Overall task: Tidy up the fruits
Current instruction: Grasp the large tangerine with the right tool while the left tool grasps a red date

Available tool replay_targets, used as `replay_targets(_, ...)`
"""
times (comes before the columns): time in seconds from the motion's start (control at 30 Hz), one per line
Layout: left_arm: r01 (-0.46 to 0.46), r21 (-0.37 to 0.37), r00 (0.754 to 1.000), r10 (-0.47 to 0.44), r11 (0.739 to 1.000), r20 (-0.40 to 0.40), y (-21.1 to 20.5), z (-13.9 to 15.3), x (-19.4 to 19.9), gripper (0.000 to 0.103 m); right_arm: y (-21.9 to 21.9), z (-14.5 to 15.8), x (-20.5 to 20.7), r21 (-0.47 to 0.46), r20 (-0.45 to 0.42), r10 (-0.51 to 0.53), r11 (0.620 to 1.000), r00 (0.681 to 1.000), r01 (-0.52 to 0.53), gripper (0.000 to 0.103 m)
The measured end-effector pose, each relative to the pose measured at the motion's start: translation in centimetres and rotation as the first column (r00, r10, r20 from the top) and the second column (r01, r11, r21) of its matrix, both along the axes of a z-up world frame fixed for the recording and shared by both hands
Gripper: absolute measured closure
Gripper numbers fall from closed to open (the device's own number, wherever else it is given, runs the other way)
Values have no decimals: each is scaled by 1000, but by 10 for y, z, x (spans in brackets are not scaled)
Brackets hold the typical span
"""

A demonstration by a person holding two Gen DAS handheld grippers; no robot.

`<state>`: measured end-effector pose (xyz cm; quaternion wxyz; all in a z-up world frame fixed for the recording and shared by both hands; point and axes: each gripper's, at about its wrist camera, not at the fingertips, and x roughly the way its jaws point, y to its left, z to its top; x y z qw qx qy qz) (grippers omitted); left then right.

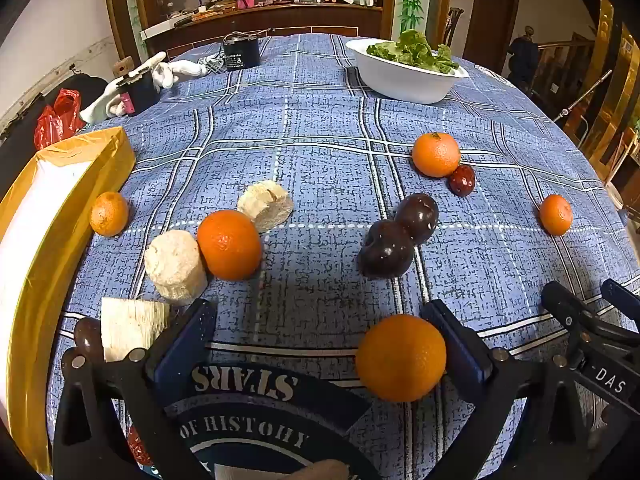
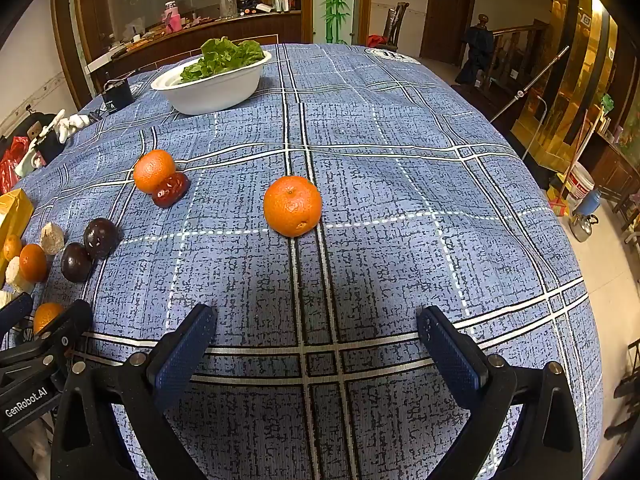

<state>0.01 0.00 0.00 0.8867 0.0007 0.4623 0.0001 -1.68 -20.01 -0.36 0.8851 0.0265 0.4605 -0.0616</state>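
The left gripper [image 1: 320, 344] has its fingers spread, and the nearest orange [image 1: 401, 357] sits on the bench against its right-hand finger [image 1: 456, 344]. The right gripper [image 2: 318, 344], fingers spread and empty, faces another orange [image 2: 292, 205] straight ahead, well apart.

tablecloth [image 1: 320, 128]: "STARS", "OF HISTORY" | left gripper [image 2: 38, 322]: "GenRobot.AI" | right gripper [image 1: 592, 296]: "-DAS"
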Motion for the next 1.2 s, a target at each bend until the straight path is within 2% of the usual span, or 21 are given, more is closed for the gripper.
replay_targets(0.3, -7, 2, 1000, 7, 1000, -12, -1, 1, -4, 0, 0, 0, 0, 1, 0, 0, 1000, 1000, 0, 0)
replay_targets(0.53, 111, -6, 991, -111, 994, -71, 3, 1, -17, 1, 0, 0, 0, 2, 0, 0, 1000, 1000, 0, 0)
replay_targets(0.6, 137, -40, 988, -139, 990, -62, 6, 11, -29, 18, 0, 1, 0, 2, 0, 0, 1000, 1000, 0, 0)
replay_targets(0.67, 155, -85, 987, -158, 984, -24, 16, 26, -44, 23, -1, 0, 0, 4, 0, 0, 1000, 1000, 0, 0)
replay_targets(0.73, 175, -158, 984, -165, 972, 73, 40, 54, -63, 23, -1, 0, 1, 5, 0, 3, 1000, 1000, -3, 0)
replay_targets(0.8, 166, -185, 979, -140, 969, 145, 68, 79, -80, 23, -1, 0, 2, 9, -1, 16, 1000, 1000, -16, 0)
replay_targets(0.87, 123, -210, 984, -91, 970, 153, 105, 92, -92, 23, -3, 1, 0, 10, -14, 37, 999, 999, -37, 0)
replay_targets(0.97, 57, -215, 991, -29, 975, 131, 150, 94, -101, 23, -3, 2, -1, 14, -52, 40, 999, 998, -40, 0)
replay_targets(1.03, -27, -230, 986, 64, 973, 157, 184, 95, -109, 23, -2, 2, 1, 9, -68, 38, 999, 997, -37, 0)
replay_targets(1.1, -53, -266, 980, 101, 962, 171, 207, 96, -113, 23, -3, 3, 3, 14, -85, 34, 999, 996, -33, 0)
replay_targets(1.17, -48, -275, 981, 98, 960, 170, 217, 92, -116, 23, 1, 7, -1, 36, -92, 2, 999, 996, 1, 7)
replay_targets(1.2, -40, -280, 981, 91, 959, 170, 218, 88, -117, 23, 6, 14, -6, 70, -65, 20, 997, 998, -15, 14)
